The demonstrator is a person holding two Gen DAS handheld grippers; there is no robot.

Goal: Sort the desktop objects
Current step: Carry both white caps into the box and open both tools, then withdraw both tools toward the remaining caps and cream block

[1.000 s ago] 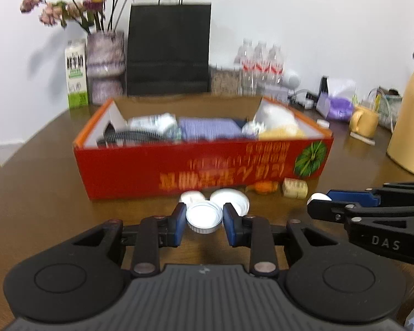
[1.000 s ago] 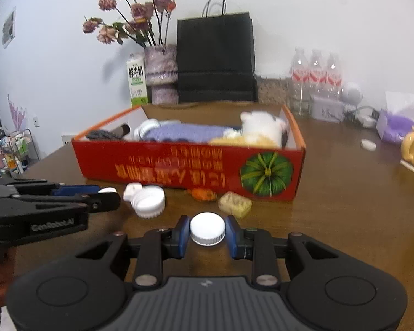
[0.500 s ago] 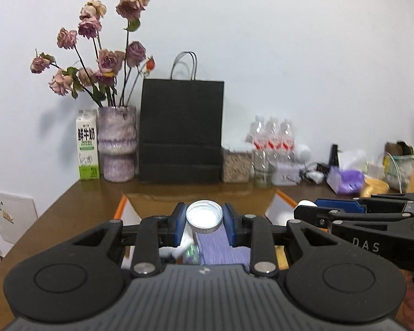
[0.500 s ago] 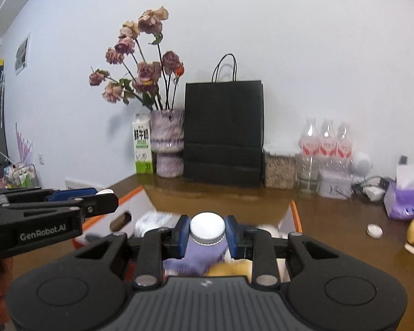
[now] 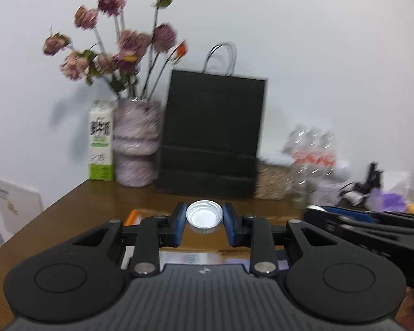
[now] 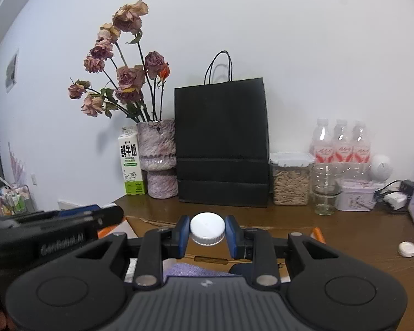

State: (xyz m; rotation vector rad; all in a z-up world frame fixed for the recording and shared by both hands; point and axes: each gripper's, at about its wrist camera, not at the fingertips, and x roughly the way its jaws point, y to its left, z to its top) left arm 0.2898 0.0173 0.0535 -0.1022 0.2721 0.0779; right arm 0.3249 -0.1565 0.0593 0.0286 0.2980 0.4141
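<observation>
Both grippers raised from worktop level beside the red box to above it, each carrying a cap

Left wrist view: left gripper (image 5: pixel 204 224), jaws narrow, clamped on an upturned white cap (image 5: pixel 204 218), hollow side up; orange box edge (image 5: pixel 131 216) just below; black paper bag (image 5: pixel 214 135) beyond; image blurred. Right gripper (image 5: pixel 372 229) alongside

Right wrist view: right gripper (image 6: pixel 207 233), jaws narrow, clamped on a white bottle cap (image 6: pixel 207 227), closed side up, over the box interior; purple cloth (image 6: pixel 191 270) beneath. Loose small cap (image 6: pixel 407 248) on the worktop (image 6: pixel 358 237), well apart from the box

Handling note: lower each cap low inside the box walls before opening, so neither bounces out; release one at a time
</observation>
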